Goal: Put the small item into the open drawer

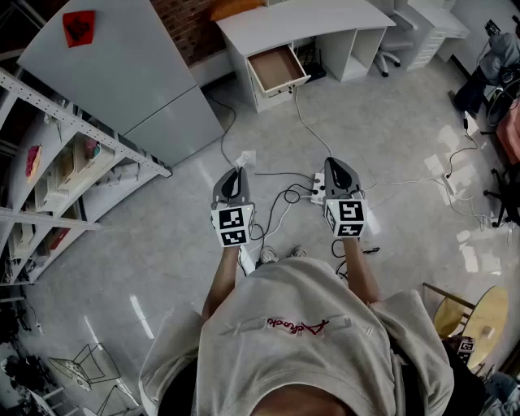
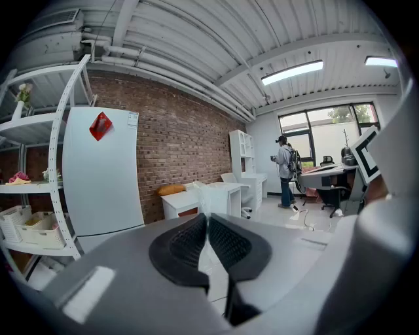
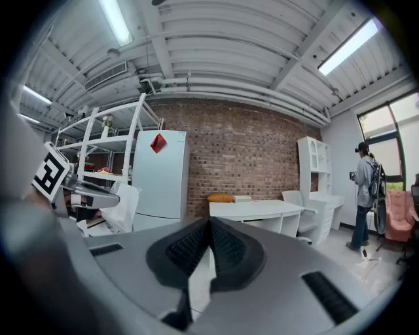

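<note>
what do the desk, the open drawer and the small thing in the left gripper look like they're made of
The desk: smooth, matte white, probably painted or laminated board.
The drawer: white front and bare brown inside, which looks like wood or fibreboard.
The small item, pinched in the left gripper: thin, crinkled, see-through film, likely a plastic bag.

white fridge (image 1: 122, 69) – by brick wall (image 1: 183, 28) | cables (image 1: 286, 195) on floor (image 1: 390, 122)
</note>
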Motion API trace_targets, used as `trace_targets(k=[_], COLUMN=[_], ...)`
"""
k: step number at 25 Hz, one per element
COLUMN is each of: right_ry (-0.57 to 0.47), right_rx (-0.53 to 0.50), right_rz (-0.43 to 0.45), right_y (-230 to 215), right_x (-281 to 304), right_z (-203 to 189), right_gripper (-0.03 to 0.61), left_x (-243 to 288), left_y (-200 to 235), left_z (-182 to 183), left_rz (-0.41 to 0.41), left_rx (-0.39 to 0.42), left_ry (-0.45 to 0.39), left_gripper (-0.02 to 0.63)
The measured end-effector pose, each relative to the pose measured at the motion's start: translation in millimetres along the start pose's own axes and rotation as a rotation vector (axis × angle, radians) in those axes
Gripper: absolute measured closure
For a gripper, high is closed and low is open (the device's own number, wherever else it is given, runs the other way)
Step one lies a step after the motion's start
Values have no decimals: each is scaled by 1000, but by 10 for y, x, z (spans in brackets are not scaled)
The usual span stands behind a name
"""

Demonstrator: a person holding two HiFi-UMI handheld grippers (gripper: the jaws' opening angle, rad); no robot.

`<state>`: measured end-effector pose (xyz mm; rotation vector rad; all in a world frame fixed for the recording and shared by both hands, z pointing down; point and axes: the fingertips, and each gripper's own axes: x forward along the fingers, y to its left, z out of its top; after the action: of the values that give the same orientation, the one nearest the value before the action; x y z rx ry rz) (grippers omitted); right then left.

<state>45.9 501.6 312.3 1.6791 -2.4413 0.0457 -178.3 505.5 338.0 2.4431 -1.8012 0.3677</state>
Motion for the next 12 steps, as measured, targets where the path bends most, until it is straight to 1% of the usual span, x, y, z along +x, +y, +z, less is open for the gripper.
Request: trace_targets(k=[5, 12], right_ry=[1, 7], right_rx=[9, 11], right_rz=[-1, 10], right_y=[12, -33], right_x=[-29, -71], right_z=[-25, -59], right_gripper=[568, 567], left_x=[0, 15], left_y=[-36, -131], left_z=[2, 12], left_rz=[-15, -11], left_rx=[5, 1], left_ry=[7, 8], left_gripper=[595, 595])
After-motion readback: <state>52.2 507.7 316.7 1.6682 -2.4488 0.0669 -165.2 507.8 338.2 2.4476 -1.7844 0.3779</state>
